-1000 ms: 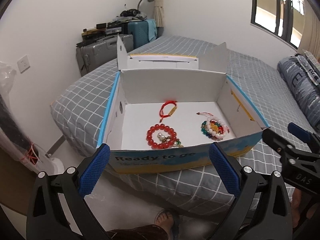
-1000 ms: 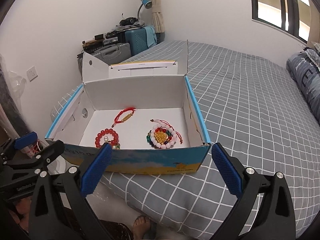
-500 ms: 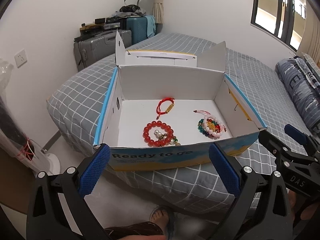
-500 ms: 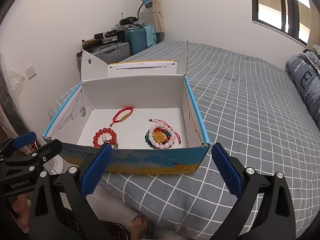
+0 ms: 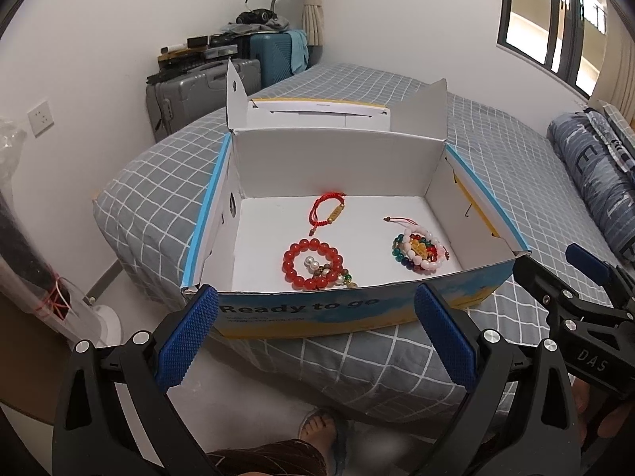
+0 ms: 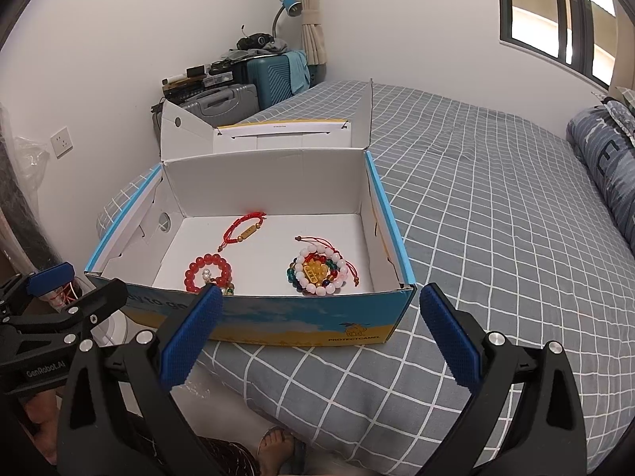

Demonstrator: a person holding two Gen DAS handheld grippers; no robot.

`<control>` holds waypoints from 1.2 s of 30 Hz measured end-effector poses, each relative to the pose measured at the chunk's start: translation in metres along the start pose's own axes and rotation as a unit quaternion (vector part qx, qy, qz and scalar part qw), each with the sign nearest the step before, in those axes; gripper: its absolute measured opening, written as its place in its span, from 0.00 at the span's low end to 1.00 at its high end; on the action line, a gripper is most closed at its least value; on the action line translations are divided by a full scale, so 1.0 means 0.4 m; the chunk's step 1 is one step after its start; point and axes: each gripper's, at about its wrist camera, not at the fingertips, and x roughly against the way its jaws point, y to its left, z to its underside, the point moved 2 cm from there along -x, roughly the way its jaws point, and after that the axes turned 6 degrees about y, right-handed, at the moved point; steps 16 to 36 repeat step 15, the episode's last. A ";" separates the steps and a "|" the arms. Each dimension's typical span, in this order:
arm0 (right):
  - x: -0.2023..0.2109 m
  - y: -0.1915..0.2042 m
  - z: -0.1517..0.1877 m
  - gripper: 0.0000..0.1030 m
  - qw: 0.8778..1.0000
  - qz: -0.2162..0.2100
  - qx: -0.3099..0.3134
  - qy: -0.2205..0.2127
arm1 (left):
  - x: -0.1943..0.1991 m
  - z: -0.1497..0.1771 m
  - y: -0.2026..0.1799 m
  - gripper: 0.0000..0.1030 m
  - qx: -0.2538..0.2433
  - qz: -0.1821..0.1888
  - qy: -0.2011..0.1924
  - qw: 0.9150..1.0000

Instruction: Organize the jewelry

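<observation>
A grey checked bed [image 6: 496,218] carries an open cardboard box [image 5: 301,313] at its near corner, just ahead of both hand-held grippers. The left hand-held gripper [image 5: 315,341] and right hand-held gripper [image 6: 319,339] each hover short of the box's front wall, jaws spread wide and empty. Inside lie a multicoloured bead bracelet bundle [image 6: 317,271] ahead of the right one, a red bead bracelet [image 5: 311,263] ahead of the left, and a red cord bracelet [image 5: 327,212] further back
</observation>
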 end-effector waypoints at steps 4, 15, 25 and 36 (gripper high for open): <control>-0.004 -0.002 0.002 0.93 1.000 0.000 0.001 0.002 | 0.001 0.001 -0.001 0.94 -0.001 0.001 0.000 1.000; -0.006 -0.002 0.003 0.93 1.000 0.000 -0.001 0.003 | -0.004 0.002 -0.005 0.94 -0.003 0.006 0.004 1.000; -0.006 -0.002 0.003 0.93 1.000 0.000 -0.001 0.003 | -0.004 0.002 -0.005 0.94 -0.003 0.006 0.004 1.000; -0.006 -0.002 0.003 0.93 1.000 0.000 -0.001 0.003 | -0.004 0.002 -0.005 0.94 -0.003 0.006 0.004 1.000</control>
